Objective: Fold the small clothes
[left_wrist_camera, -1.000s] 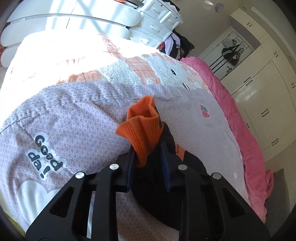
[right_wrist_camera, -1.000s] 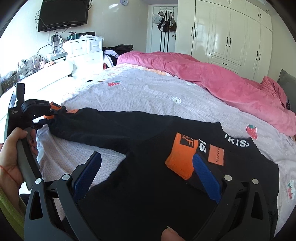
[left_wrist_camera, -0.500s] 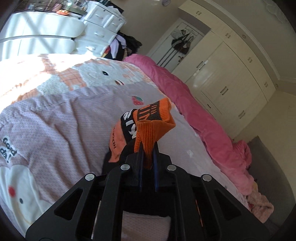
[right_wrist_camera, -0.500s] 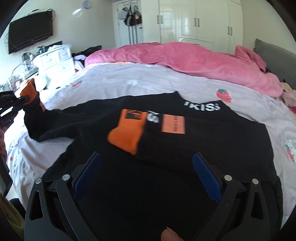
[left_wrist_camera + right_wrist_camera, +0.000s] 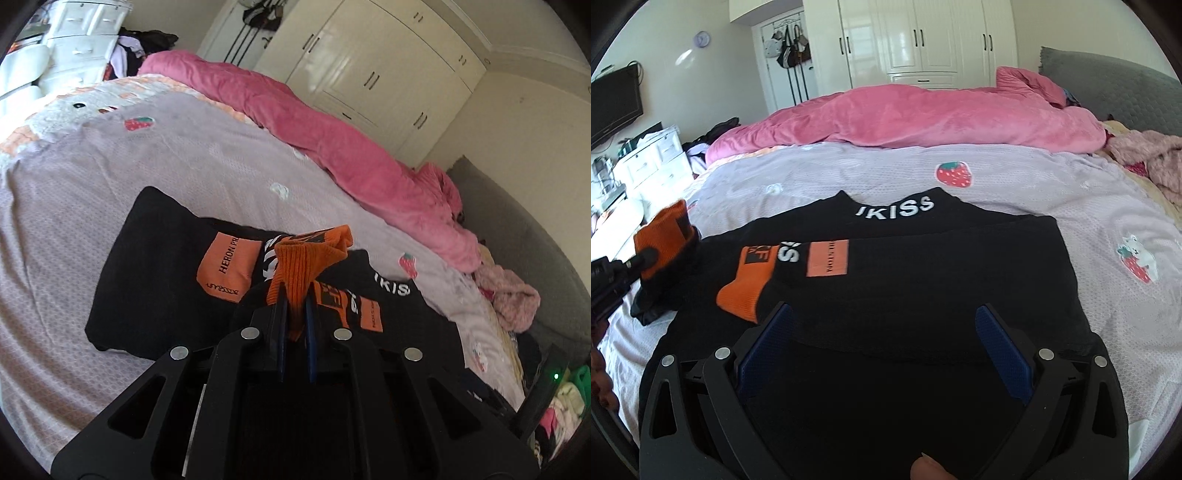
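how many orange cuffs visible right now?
2. One cuff is pinched in the left tongs, lifted at the sweater's left side. The other cuff lies flat on the sweater's front, just ahead of the open right tongs. None seem hidden.

sweater (image 5: 923,295): black, orange cuffs, orange patches, white letters | bedsheet (image 5: 1015,184): pale lilac, red strawberry prints | blanket (image 5: 923,118): pink | wardrobe (image 5: 923,37): white | hand-held gripper pads (image 5: 1001,347): blue
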